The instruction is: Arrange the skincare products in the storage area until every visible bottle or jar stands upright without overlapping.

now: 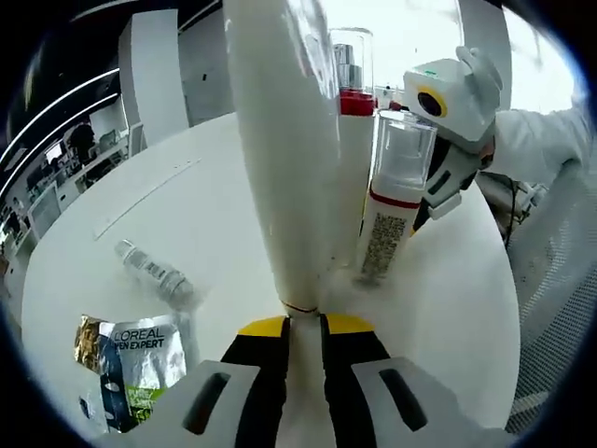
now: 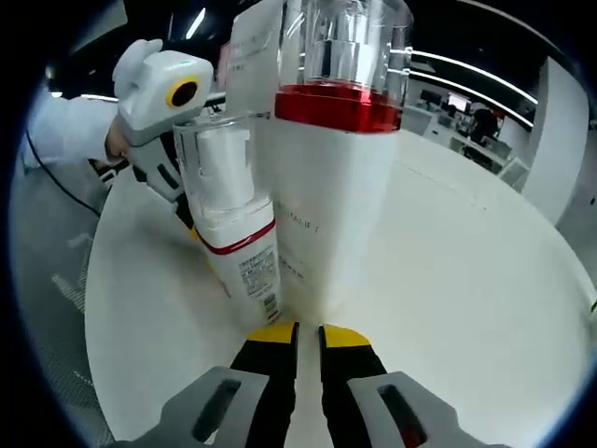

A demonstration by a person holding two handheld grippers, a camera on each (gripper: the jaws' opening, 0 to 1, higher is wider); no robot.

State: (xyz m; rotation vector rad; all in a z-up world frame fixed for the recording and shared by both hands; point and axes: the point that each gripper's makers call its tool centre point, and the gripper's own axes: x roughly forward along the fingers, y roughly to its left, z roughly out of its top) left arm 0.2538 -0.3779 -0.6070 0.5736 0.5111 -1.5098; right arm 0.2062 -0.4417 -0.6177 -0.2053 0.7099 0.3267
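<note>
Each gripper has black jaws with yellow tips and a grey base with slots. The left gripper (image 1: 305, 327) and right gripper (image 2: 309, 336) look the same. The person wears a white sleeve (image 1: 536, 140).

Items on the round white table (image 1: 140, 187), counted by kind. Standing pump bottles — two: one with a red collar under a clear cap (image 1: 353, 75), and one smaller bottle with a thin red band and a clear cap (image 1: 392, 187). White tubes — one, tall and upright (image 1: 284, 140). Small clear bottles lying on their side — one (image 1: 154, 271). Foil sachets printed "L'Oreal Men Expert" — one (image 1: 140, 359), lying flat. Handheld grippers — two: the left gripper (image 1: 306, 322) and the right gripper (image 2: 308, 329).
</note>
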